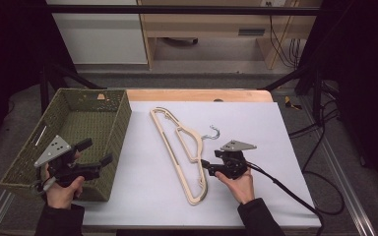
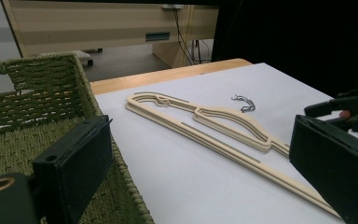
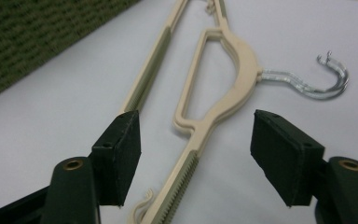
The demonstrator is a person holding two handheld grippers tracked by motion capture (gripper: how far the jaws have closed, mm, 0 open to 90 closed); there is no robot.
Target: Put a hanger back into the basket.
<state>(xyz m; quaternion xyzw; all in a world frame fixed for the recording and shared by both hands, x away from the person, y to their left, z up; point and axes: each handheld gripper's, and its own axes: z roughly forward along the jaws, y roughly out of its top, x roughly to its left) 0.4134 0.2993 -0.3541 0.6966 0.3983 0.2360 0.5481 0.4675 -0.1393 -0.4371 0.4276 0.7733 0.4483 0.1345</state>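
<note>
Jaws of the right gripper [image 3: 193,161] stand apart on either side of the hangers [image 3: 205,116]: in the right gripper view one pad sits to the left and one to the right of a cream arm with a ribbed edge, and neither pad touches it. The hangers are cream plastic, stacked one on another, flat on the white sheet [image 1: 256,123] that covers the table [image 1: 197,95]. Their metal hooks [image 3: 317,81] lie together on the sheet, beyond the right pad. In the high view the right gripper [image 1: 207,166] points leftward at the near part of the hangers [image 1: 182,147], with its grey plate on top and its cable trailing off toward the table's right edge; the right hand [image 1: 236,182] holds it from below.

The left gripper [image 1: 98,152] has its jaws wide open with nothing between them. It hovers over the near right corner of the green woven basket [image 1: 24,152], held by the left hand [image 1: 61,189]. In the left gripper view its two black pads frame the basket wall [image 2: 32,107] on one side and the hangers [image 2: 205,121] lying across the sheet on the other, well apart from that gripper. The basket stands at the table's left side, just beside the sheet.
</note>
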